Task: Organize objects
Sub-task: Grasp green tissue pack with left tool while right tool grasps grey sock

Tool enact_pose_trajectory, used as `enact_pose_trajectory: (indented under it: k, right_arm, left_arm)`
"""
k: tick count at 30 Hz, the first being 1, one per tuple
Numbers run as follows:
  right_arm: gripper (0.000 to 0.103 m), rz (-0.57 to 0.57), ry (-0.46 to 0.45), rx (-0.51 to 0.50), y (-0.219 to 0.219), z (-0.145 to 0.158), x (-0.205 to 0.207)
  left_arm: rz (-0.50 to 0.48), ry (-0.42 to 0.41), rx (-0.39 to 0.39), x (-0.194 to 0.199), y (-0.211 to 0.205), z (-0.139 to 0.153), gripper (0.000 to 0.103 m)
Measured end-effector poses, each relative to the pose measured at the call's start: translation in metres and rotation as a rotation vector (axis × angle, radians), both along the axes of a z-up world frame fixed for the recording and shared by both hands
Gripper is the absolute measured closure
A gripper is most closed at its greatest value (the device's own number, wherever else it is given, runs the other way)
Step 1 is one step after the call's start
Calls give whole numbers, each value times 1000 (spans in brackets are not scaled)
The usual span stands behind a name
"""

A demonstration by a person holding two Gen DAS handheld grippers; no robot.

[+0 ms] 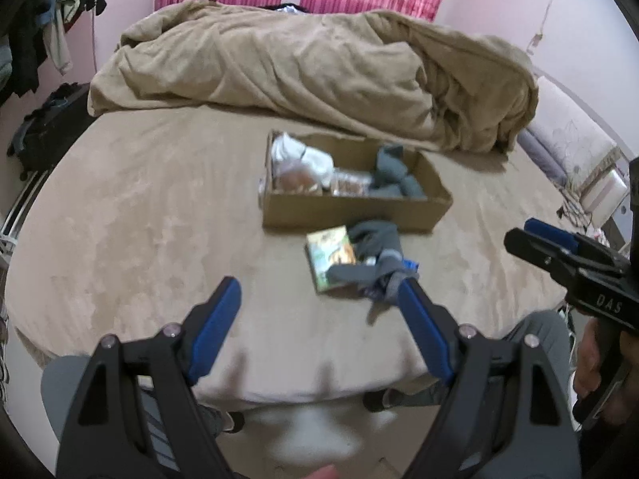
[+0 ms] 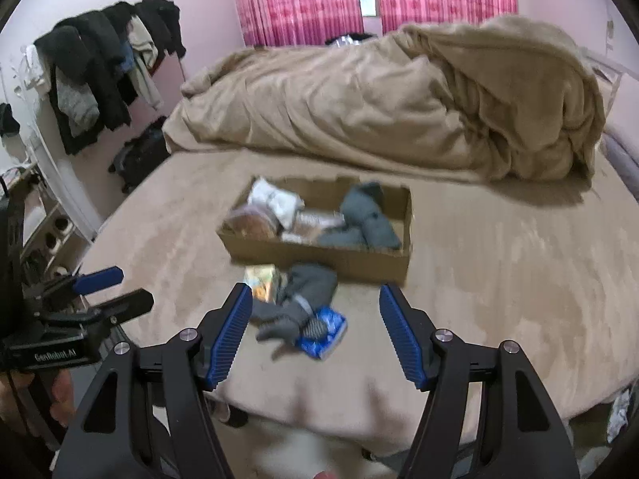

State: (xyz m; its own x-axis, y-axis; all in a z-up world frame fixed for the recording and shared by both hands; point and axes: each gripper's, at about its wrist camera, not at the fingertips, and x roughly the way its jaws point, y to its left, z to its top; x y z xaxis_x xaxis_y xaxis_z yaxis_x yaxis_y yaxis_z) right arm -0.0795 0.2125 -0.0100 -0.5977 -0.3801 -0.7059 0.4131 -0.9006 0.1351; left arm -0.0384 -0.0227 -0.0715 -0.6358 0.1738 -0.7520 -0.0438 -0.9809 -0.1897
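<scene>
Jaws, left: the left black two-finger gripper with blue ribbed pads point(image 1: 319, 295) stands spread wide and grasps nothing, hanging over the near edge of the bed
Jaws, right: the right black two-finger gripper with blue ribbed pads point(image 2: 315, 299) is likewise spread apart with nothing between its fingers, above the near part of the bed
Bed: a wide bed with a beige plush cover point(image 1: 139, 219) carries all the task's things; a rumpled tan blanket point(image 1: 299, 72) is heaped along its far side
Box: a shallow open brown cardboard box point(image 1: 351, 211) sits near the middle of the bed, just in front of the blanket
Box contents: a crumpled white cloth point(image 1: 303, 155) at the left end, clear-wrapped brownish packets point(image 1: 351, 185) in the middle, folded grey socks point(image 1: 395, 179) at the right end
Loose pile: just in front of the box lie a small colourful printed carton point(image 1: 331, 257), a grey sock with a striped cuff point(image 2: 295, 303) draped partly over it, and a blue patterned packet point(image 2: 329, 327) under the sock's cuff end
Pile and grippers: the pile lies beyond the fingertips of both, untouched
Surroundings: pink curtains point(image 2: 303, 0) on the far wall, dark clothes on a rack point(image 2: 100, 64) at the left
</scene>
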Motion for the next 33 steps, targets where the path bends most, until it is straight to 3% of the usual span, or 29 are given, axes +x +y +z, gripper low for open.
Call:
enact_pose_trajectory:
  k: [12, 24, 29, 33]
  right_arm:
    - [34, 24, -81, 63, -17, -56, -22]
    - [34, 35, -147, 68, -41, -101, -66]
    - [50, 67, -206, 31, -52, -121, -76]
    - [64, 115, -201, 38, -63, -130, -77]
  left_arm:
    - [-6, -130, -3, -14, 5, -67, 21]
    - [15, -185, 7, -40, 6, -94, 21]
    - [7, -202, -8, -53, 12, -104, 21]
    - [12, -205, -5, -58, 13, -107, 21]
